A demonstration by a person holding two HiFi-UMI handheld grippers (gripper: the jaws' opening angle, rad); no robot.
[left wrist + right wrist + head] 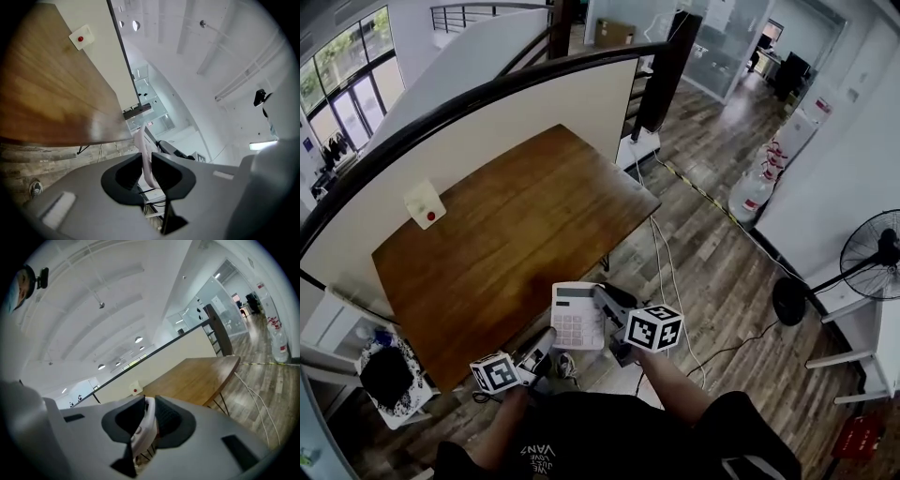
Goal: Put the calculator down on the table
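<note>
Our left gripper [542, 349] and right gripper [607, 302] each pinched the calculator [577, 317] just beyond the table [506, 234] edge; we judged that releasing there would miss the table.

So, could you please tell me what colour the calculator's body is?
White; the head view shows the calculator best.

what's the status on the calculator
Left tool and right tool shut on calculator. Held up at table edge, not down yet. Only a white box far back.
</note>
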